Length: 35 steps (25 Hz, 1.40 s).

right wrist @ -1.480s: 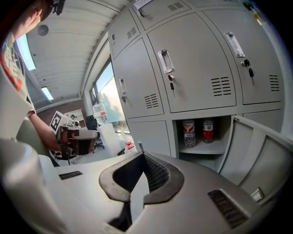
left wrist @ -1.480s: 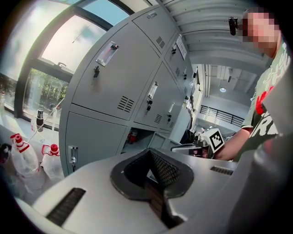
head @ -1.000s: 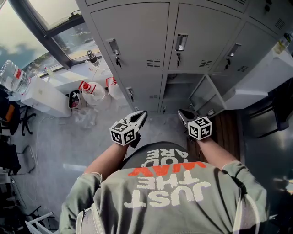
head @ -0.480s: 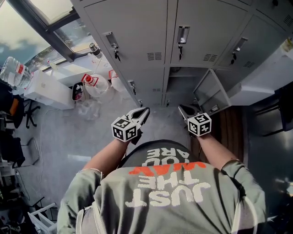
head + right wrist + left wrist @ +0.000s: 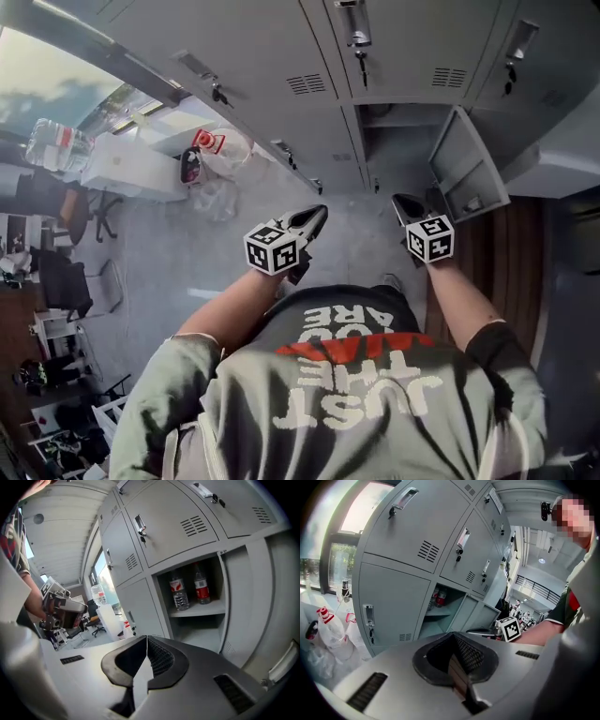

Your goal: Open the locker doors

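Grey floor (image 5: 169,272); grey lockers (image 5: 412,47), one lower door (image 5: 466,169) open; window (image 5: 52,84) beside.

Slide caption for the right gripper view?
Right gripper, jaws shut and empty, faces an open locker compartment holding two bottles on its shelf.

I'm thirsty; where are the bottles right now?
In the right gripper view, the two bottles stand side by side on the shelf inside the open lower locker, centre-right, just below the closed upper door with vents.
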### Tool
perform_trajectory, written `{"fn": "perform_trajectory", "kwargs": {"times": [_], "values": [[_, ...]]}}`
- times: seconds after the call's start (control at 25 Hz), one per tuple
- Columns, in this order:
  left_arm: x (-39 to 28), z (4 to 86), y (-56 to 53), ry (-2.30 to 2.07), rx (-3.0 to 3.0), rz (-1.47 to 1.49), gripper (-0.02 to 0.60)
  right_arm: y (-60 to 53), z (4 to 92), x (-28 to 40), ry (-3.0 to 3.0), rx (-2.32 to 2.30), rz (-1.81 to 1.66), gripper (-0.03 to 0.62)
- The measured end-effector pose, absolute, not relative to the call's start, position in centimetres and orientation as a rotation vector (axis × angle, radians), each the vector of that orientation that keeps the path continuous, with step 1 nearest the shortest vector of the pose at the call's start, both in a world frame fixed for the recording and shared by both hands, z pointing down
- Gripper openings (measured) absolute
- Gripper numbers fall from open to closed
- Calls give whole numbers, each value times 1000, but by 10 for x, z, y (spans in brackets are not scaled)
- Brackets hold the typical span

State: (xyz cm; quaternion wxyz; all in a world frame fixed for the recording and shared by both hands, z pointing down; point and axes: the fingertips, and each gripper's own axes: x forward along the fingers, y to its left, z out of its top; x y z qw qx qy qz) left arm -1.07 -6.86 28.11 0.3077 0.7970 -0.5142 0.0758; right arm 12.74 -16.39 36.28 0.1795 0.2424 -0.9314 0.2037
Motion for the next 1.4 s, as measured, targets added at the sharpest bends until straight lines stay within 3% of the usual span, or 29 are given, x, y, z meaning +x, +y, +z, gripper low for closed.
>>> {"fn": "perform_trajectory", "kwargs": {"times": [0.28,0.52,0.64,1.0,1.4], "values": [[-91,360,-58,-1252,2154,190,6,-161,452,99,-2528,875,590,38],[-237,521,-18,-1181,2136,246,6,-144,579,27,-2415,1075,589,38],[-275,588,-19,-1206,2128,240,6,-158,644,4,-2383,1149,631,40],[-229,757,-58,-1234,2077,148,6,-211,796,29,-2388,1264,574,41],[-185,851,-101,-1205,2134,248,6,-261,856,30,-2472,1238,473,41]]}}
